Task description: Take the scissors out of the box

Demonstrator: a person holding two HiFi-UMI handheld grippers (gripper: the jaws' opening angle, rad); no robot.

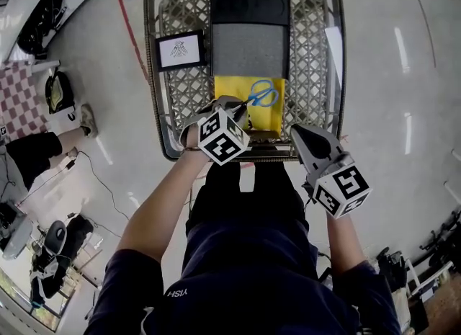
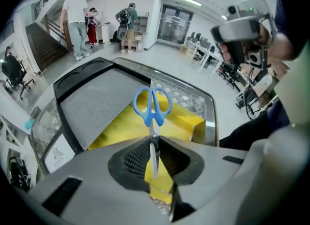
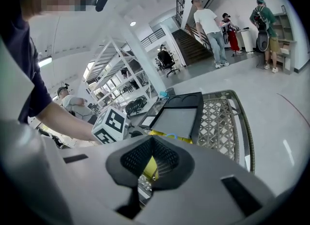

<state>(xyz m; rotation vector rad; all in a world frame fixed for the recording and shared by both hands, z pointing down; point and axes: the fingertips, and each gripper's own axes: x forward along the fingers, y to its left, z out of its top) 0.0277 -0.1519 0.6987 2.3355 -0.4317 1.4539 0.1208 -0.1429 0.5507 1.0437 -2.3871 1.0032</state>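
The blue-handled scissors hang above the open yellow box, which lies in a wire cart. My left gripper is shut on the scissors' steel blades. In the left gripper view the blades run between the pads of the left gripper, and the scissors' blue handles point away over the yellow box. My right gripper hovers at the cart's near rim, to the right of the box, shut with nothing in it. The right gripper looks across the cart.
A black tray with a grey pad fills the cart's far part, with a framed white card to its left. A seated person's leg and shoe and floor cables are at the left. People stand far off.
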